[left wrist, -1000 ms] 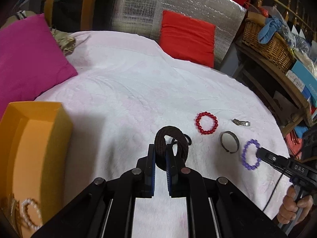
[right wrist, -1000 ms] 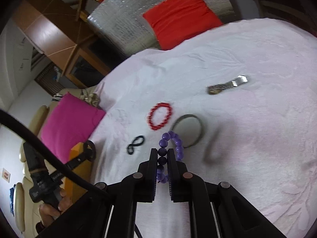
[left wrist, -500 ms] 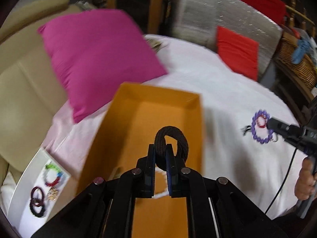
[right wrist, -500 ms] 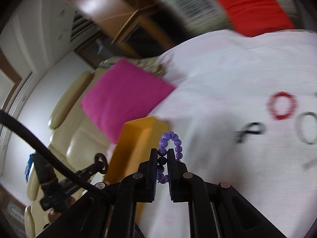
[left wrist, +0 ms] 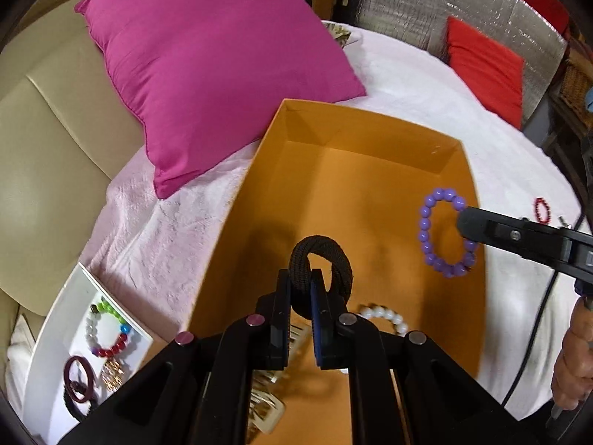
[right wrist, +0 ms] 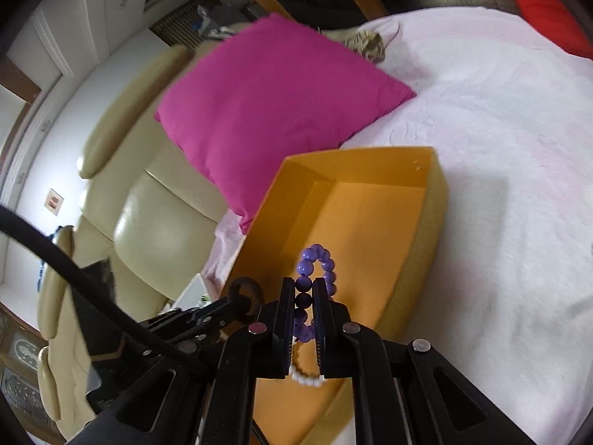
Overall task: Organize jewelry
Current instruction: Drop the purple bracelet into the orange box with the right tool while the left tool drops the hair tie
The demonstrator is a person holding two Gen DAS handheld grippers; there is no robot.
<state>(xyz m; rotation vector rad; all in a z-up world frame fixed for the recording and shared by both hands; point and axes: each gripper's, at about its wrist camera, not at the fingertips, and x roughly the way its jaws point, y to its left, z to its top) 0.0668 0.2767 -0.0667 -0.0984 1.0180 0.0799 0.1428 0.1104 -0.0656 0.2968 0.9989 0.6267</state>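
My left gripper (left wrist: 301, 294) is shut on a dark brown hair tie (left wrist: 321, 259) and holds it above the open orange box (left wrist: 370, 170). My right gripper (right wrist: 304, 298) is shut on a purple bead bracelet (right wrist: 315, 270), also above the box (right wrist: 370, 218); it shows in the left wrist view (left wrist: 441, 237) over the box's right side. A white pearl bracelet (left wrist: 381, 315) and a gold clip (left wrist: 267, 404) lie inside the box. A red bead bracelet (left wrist: 542, 210) lies on the white cover at far right.
A magenta pillow (left wrist: 207, 66) lies beside the box's far left. A white tray (left wrist: 55, 337) with several bracelets sits at lower left. A beige sofa (right wrist: 148, 215) is beyond. A red cushion (left wrist: 485, 70) stands at the back right.
Both grippers swung left from the jewelry on the cover to above the orange box, each still holding its piece. The purple bracelet now hangs over the box.
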